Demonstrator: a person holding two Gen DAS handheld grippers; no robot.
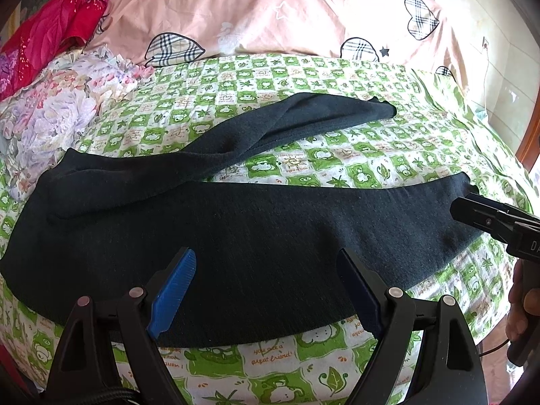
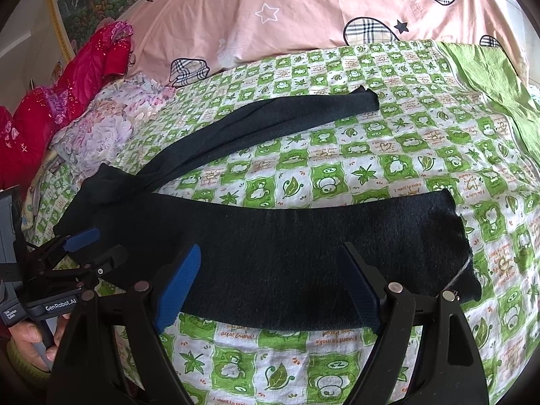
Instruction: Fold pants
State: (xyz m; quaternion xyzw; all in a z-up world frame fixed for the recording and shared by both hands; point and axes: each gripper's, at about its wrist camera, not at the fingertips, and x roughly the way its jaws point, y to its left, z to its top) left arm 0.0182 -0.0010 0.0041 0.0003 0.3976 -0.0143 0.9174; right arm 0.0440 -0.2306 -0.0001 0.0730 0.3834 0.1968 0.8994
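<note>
Left wrist view: dark pants [image 1: 256, 222] lay unfolded across green checked bedsheet [image 1: 337, 155], legs spread apart in a V, far leg angled away toward pink duvet [image 1: 270, 10]. Left gripper [image 1: 270, 290] hovered wide, nothing between its blue pads, over the near leg. Right gripper [image 1: 472, 209] at right edge near the cuff. Right wrist view: right gripper [image 2: 270, 287] also wide and empty above near leg; floral cloth [image 2: 108, 125] beside red fabric [image 2: 67, 77] at left.

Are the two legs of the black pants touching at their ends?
Apart. The right wrist view shows green checked sheet plainly between the far leg's end and the near leg's end.
</note>
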